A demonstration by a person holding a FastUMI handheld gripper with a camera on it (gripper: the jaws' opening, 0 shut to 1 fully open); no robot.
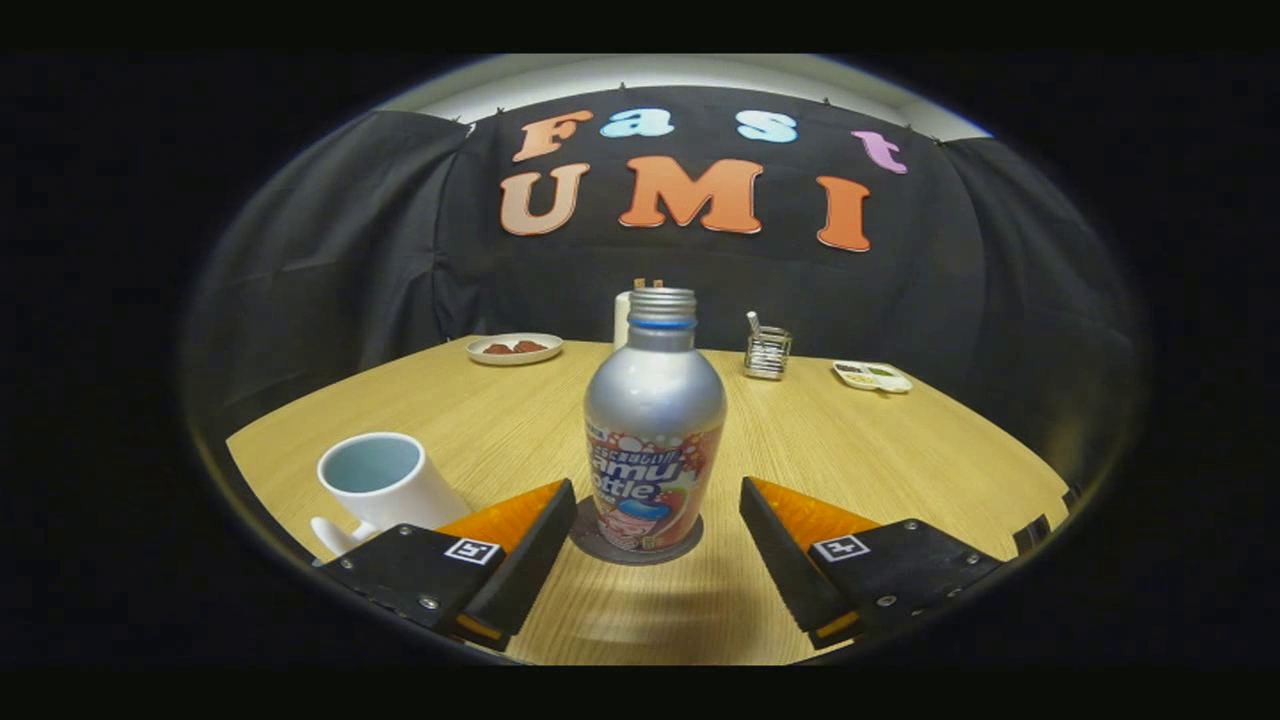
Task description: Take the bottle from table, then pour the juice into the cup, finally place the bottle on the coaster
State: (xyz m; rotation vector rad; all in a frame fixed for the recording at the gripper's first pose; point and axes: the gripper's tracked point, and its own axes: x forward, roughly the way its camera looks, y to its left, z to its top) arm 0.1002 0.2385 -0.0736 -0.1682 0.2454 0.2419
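A silver bottle [653, 425] with a colourful label and no cap stands upright on a dark round coaster [636, 545] on the wooden table [880, 460]. My gripper [657, 512] is open, its fingers spread on either side of the bottle's base without touching it. A white cup [384, 482] with a pale blue inside stands just left of the left finger, handle toward me. What the cup holds cannot be made out.
At the table's far side sit a white plate [514, 348] with brown pieces, a white container [622, 318] behind the bottle, a small wire holder [767, 352], and a small white dish [872, 375] at the right.
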